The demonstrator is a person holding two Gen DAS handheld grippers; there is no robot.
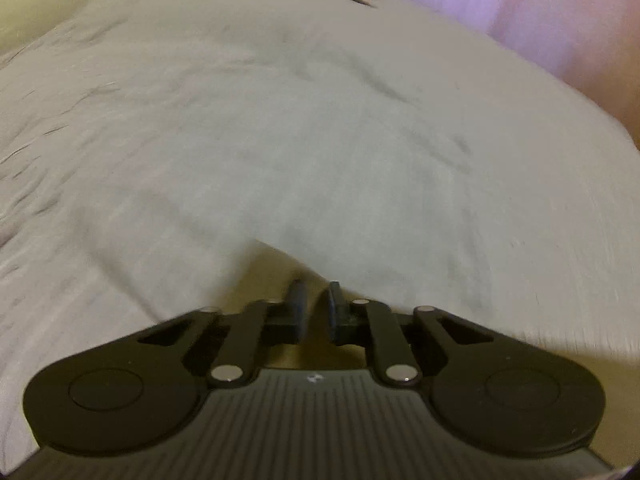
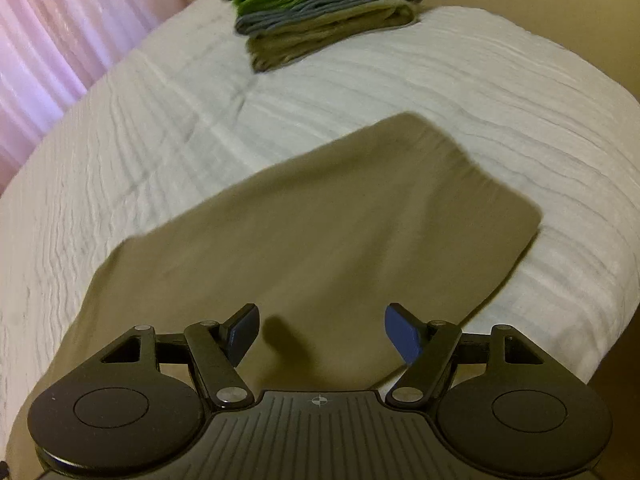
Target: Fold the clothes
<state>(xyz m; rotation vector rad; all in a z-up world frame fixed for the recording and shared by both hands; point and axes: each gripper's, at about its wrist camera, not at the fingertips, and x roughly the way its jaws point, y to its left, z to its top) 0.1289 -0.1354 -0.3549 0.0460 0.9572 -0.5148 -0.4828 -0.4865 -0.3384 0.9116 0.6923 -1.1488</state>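
An olive garment lies partly folded and flat on the white bedspread. My right gripper hovers over its near part, open, with nothing between the blue pads. In the blurred left wrist view, my left gripper has its black fingers drawn nearly together on an edge of the olive garment. The cloth shows around and under the fingers. The white bedspread fills the view beyond.
A stack of folded clothes in dark, green, blue-grey and olive sits at the far end of the bed. Pink curtains hang along the left side; the curtains also show in the left view. The bed edge drops off on the right.
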